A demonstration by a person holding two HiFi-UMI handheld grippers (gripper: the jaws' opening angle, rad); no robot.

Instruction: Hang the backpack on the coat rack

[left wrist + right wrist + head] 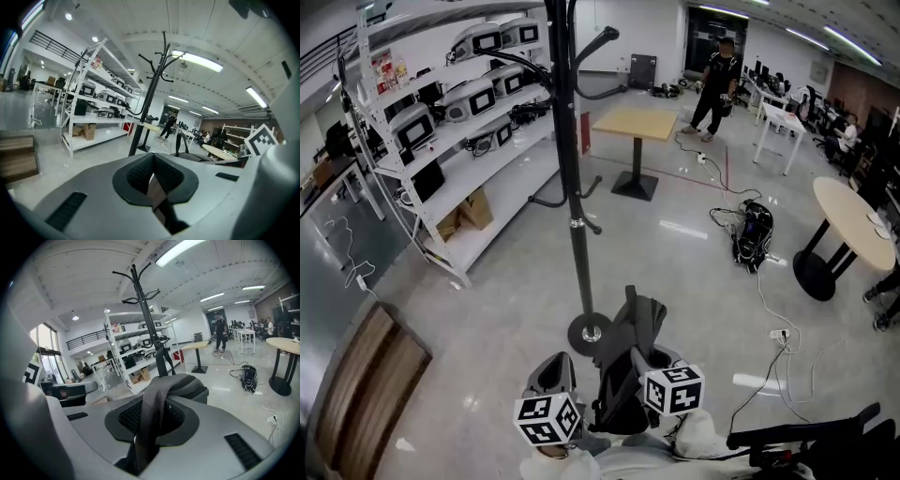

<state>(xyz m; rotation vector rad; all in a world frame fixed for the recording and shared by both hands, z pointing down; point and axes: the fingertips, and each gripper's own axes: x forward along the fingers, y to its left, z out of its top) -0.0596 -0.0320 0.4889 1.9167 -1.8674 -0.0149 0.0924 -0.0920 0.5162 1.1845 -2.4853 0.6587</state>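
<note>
A dark grey backpack (623,375) hangs low in front of me, between my two grippers. My left gripper (555,370) is shut on a smooth black strap (157,197) of it. Shut on a grey mesh shoulder strap (150,413), my right gripper (661,361) shows the pack's top (190,386) just beyond its jaws. The black coat rack (572,169) stands right ahead, its round base (589,331) just beyond the pack. Its curved hooks (161,58) rise high in the left gripper view. In the right gripper view the coat rack (145,305) is also straight ahead.
White shelving (459,122) loaded with devices and boxes runs along the left. A square wooden table (636,122) stands behind the rack. At the right are a round table (853,220), a black bag with cables (755,234) and a power strip (780,335). A person (715,84) stands far back. Wooden bench (356,394) at left.
</note>
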